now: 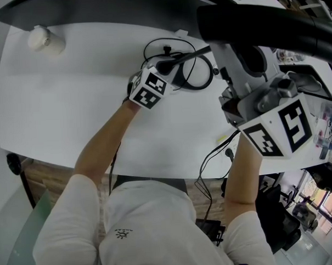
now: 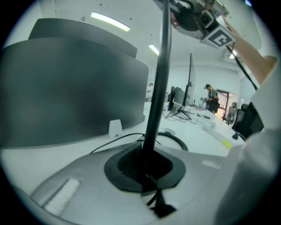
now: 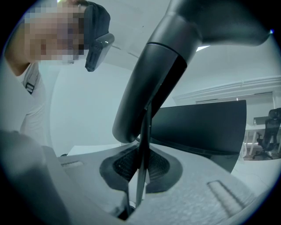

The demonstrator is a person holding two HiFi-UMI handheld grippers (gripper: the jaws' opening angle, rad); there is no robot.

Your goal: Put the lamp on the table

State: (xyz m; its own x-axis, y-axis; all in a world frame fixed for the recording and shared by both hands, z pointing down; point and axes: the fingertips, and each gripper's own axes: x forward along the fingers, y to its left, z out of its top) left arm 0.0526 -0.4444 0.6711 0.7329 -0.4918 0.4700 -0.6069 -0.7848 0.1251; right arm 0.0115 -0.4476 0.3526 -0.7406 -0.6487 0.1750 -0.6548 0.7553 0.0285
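The black lamp's thin pole (image 1: 180,57) runs across the white table (image 1: 71,106), and its ring base (image 1: 199,73) rests on the tabletop. My left gripper (image 1: 166,66) is shut on the pole just above the base. In the left gripper view the pole (image 2: 159,88) rises from between the left gripper's (image 2: 147,169) jaws, with the ring base (image 2: 175,139) behind it. My right gripper (image 1: 238,85) is higher up and shut on the lamp's thick dark head (image 1: 260,21). In the right gripper view the head (image 3: 153,79) sits between the right gripper's (image 3: 140,167) jaws.
A dark monitor (image 2: 66,88) stands along the table's far edge. A white cylinder (image 1: 45,40) lies at the far left. Loose black cable (image 1: 211,160) hangs over the near edge beside a small yellow item (image 1: 221,138). A cluttered desk (image 1: 318,95) is on the right.
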